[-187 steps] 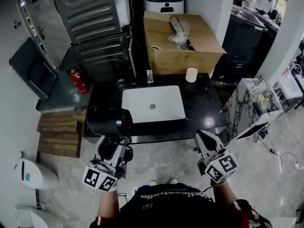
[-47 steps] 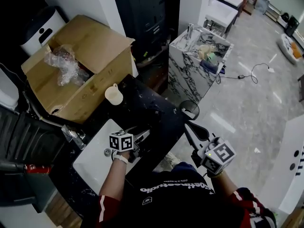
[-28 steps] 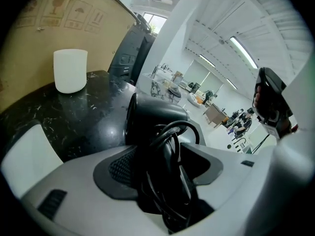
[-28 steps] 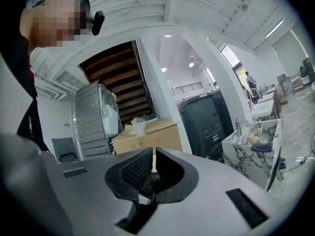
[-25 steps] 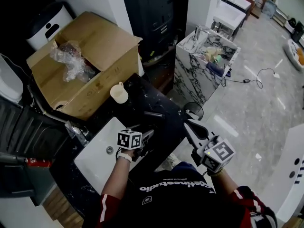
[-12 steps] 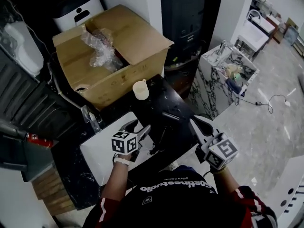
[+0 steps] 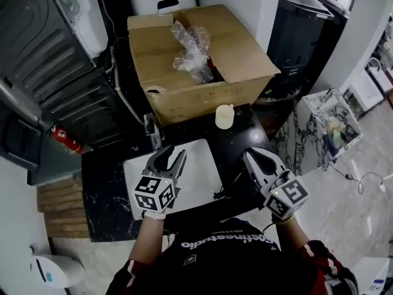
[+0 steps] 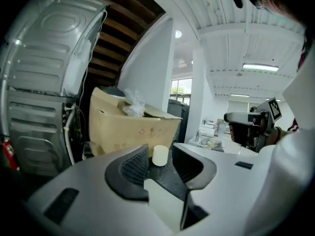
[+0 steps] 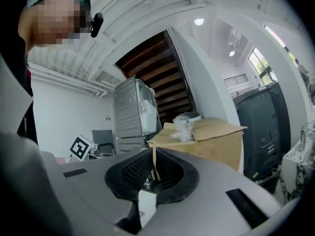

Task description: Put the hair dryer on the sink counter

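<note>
Left hand-held gripper [image 7: 172, 155] over white rectangular basin [image 7: 193, 165]: empty, jaws closing. Right hand-held gripper [image 7: 252, 156] clenched, empty. Black hair dryer [image 7: 231, 180] apparently released onto black counter [image 7: 104, 183], barely discernible.

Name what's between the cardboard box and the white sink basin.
Head view: the faucet and a cream cup on the black counter strip between cardboard box and sink basin.

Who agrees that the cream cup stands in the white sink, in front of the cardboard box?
Not right. The cup stands on the black counter behind the sink, not in it, in front of the cardboard box. The head view shows this.
</note>
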Available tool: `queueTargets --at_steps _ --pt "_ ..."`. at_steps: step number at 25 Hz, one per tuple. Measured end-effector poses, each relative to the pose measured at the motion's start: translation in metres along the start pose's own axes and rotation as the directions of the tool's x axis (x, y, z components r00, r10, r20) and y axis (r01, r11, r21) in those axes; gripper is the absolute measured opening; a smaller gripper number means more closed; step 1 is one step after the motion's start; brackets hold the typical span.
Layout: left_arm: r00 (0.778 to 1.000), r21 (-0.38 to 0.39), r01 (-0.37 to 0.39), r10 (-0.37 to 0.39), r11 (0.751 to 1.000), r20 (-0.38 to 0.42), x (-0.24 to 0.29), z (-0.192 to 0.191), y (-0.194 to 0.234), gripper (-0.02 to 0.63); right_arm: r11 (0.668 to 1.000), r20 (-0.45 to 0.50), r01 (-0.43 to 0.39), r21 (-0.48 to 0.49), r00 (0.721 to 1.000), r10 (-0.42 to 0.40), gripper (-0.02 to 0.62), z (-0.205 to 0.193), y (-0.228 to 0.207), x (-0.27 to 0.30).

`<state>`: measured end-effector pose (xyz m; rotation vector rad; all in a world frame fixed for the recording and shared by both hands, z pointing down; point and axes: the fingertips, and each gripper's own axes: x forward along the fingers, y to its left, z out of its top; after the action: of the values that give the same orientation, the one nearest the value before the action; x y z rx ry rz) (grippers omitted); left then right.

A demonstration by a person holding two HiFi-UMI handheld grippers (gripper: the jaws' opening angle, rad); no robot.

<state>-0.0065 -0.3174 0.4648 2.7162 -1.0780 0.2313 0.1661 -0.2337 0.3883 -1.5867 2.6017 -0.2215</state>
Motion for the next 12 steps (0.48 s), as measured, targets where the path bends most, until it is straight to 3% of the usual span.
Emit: queueTargets --at_steps 6,12 --pt "0.974 0.137 -0.191 0.170 0.972 0.149 -0.074 0.036 0.038 0.073 0.989 -0.027 -0.138 -0.046 0.990 0.137 0.051 0.000 0.049 0.051" --pt "0.928 0.110 -0.295 0.257 0.949 0.268 -0.134 0.060 0.053 0.018 0.964 -0.016 -0.258 -0.066 0.966 0.258 0.051 0.007 0.097 0.084"
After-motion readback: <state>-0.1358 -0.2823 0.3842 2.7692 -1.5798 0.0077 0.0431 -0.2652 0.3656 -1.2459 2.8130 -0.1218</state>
